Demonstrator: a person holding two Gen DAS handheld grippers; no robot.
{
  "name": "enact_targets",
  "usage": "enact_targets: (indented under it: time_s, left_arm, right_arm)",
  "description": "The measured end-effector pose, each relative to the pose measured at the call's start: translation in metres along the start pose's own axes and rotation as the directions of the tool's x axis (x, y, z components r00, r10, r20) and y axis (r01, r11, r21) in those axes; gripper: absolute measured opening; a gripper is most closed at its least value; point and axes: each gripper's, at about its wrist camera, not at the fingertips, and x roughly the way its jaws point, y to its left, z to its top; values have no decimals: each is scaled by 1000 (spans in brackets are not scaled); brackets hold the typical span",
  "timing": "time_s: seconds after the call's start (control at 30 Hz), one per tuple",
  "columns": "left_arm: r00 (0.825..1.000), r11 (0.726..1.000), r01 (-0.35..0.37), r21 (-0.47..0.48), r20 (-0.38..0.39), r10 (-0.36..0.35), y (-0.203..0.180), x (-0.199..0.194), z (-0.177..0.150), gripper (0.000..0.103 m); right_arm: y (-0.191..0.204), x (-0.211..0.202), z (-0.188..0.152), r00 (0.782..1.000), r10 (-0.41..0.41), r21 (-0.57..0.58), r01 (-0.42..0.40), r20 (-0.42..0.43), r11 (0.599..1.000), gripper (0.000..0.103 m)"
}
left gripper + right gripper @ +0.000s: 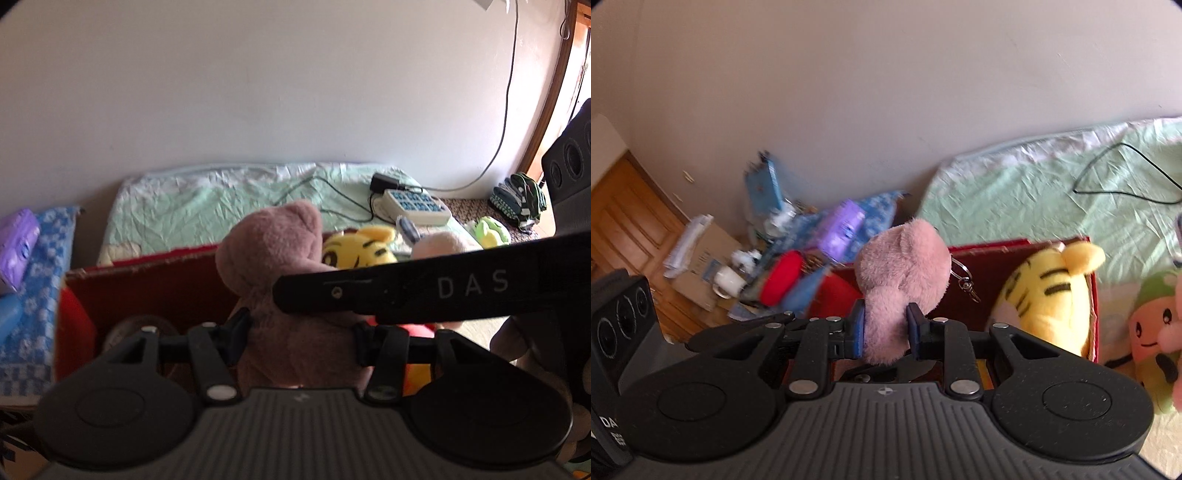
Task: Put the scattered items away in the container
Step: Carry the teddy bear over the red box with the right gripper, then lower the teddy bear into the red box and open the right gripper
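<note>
Above red box (pixel 155 284), left gripper (pixel 299 332) clamps brown bear (pixel 280 258), right gripper (pixel 886 332) pink plush (pixel 905 266); lower well inside before releasing.

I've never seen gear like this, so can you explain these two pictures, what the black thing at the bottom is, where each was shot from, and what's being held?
No robot here: a person carries a handheld two-finger gripper in each hand, each with a wide-angle camera looking along its fingers. The black shape at the bottom is the tool itself.

The left camera's picture shows the left gripper shut on a brown teddy bear; the black bar crossing it is the other tool.

The right camera's picture shows the right gripper shut on a small pink plush with a keyring.

Both toys are at a red box, which already holds a yellow tiger plush. Behind is a bed with a green sheet, cables and a power strip.
</note>
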Motion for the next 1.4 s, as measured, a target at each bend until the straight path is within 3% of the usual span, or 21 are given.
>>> enact_targets:
  time_s: [0.2, 0.37, 0.6, 0.8, 1.13, 1.27, 1.4]
  left_arm:
    - [997, 999, 23, 31, -75, -20, 5, 25, -9, 53]
    - [993, 997, 44, 59, -116, -37, 6, 39, -9, 53]
    - [990, 994, 36, 101, -141, -21, 4, 47, -13, 56]
    - [984, 997, 21, 74, -178, -8, 7, 51, -16, 58]
    - [981, 994, 109, -29, -158, -113, 15, 21, -21, 65]
    - [979, 988, 151, -19, -135, -152, 7, 5, -24, 70]
    - [973, 987, 159, -6, -168, -158, 0, 15, -26, 71]
  right_arm:
    - [10, 23, -2, 988, -137, -93, 130, -76, 987, 23]
    - [10, 38, -6, 973, -216, -148, 203, -83, 968, 22]
    - [6, 41, -16, 972, -227, -111, 221, -52, 969, 21]
    - [11, 50, -21, 963, -270, -168, 265, -9, 949, 21]
    - [11, 40, -19, 966, -256, -131, 250, -27, 959, 24]
    - [11, 24, -17, 974, -226, -78, 225, -4, 971, 26]
    - [10, 17, -19, 979, -201, -55, 200, -18, 978, 23]
